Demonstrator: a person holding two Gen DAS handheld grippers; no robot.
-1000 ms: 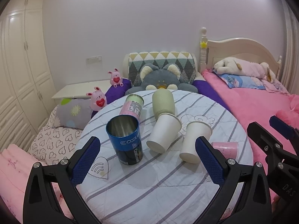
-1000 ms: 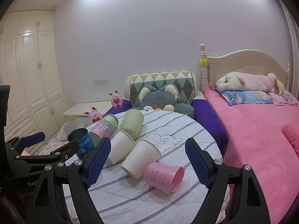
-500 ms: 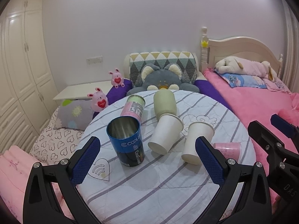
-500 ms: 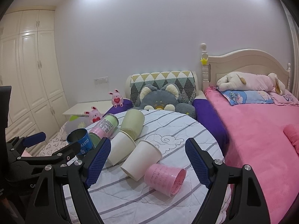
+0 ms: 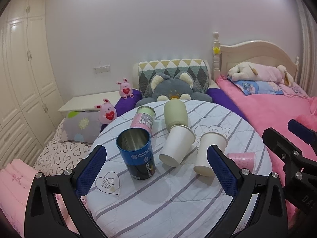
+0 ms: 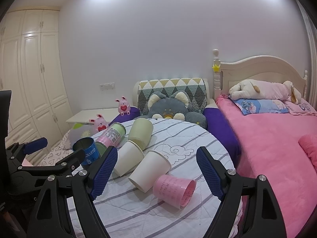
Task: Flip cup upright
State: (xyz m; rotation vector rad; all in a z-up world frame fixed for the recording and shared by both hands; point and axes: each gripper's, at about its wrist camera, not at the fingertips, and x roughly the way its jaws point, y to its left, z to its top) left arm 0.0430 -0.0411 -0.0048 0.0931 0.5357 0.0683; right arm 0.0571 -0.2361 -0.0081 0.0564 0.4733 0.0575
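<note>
Only the right wrist view shows the pink cup's [image 6: 174,192] open mouth.

The round table [image 5: 178,198] has a white cloth with purple-grey stripes, a drawn heart and a drawn cloud. On it are a shiny blue cup [image 5: 136,154] with white letters, two plain white cups [image 5: 177,145] [image 5: 210,156], a pale green cup [image 5: 175,114], a pink cup [image 6: 174,188], and a pink can [image 5: 143,120] with a light green end. Behind them are a grey cat toy [image 5: 174,91], a cushion [image 5: 174,73] with grey, green, yellow and white triangles, two pink bunnies [image 5: 107,113] holding red hearts, and a bright pink bed [image 6: 277,142].
</note>
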